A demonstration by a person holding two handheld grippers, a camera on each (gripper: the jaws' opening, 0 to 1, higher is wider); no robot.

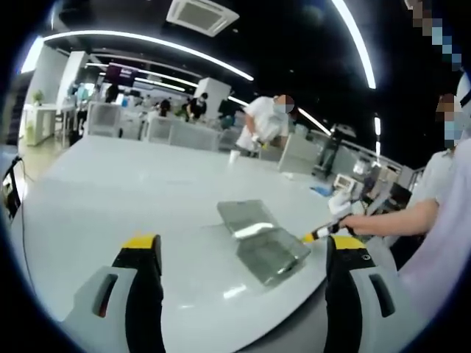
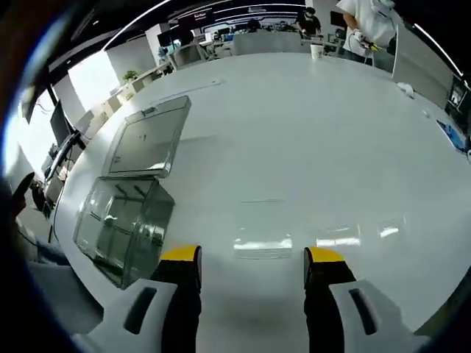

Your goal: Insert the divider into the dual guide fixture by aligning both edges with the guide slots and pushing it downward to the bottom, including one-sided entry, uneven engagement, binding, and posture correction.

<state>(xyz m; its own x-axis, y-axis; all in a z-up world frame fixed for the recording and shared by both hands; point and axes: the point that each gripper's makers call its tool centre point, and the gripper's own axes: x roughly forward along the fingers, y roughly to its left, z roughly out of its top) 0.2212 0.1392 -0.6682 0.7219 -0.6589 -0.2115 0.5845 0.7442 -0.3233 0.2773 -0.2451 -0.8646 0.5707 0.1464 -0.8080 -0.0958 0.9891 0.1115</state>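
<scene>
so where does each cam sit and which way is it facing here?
Left gripper view: rides the left tongs, open, looking across the white table at the clear box fixture and flat clear panel; the right tongs' yellow tip enters from the right, with the person's forearm.
Right gripper view: rides the right tongs, open, over bare table; fixture and panel lie at its left.
Shared: table, fixture, panel, and the white-clad person at the table's far side.

Broad bare surface (image 2: 309,140) is seen ahead of the right tongs (image 2: 252,265), unobstructed. At their left, a clear box (image 2: 121,228) with its open lid (image 2: 147,140) blocks passage. A person's arm (image 1: 397,217) crosses beside the left tongs (image 1: 243,254).
</scene>
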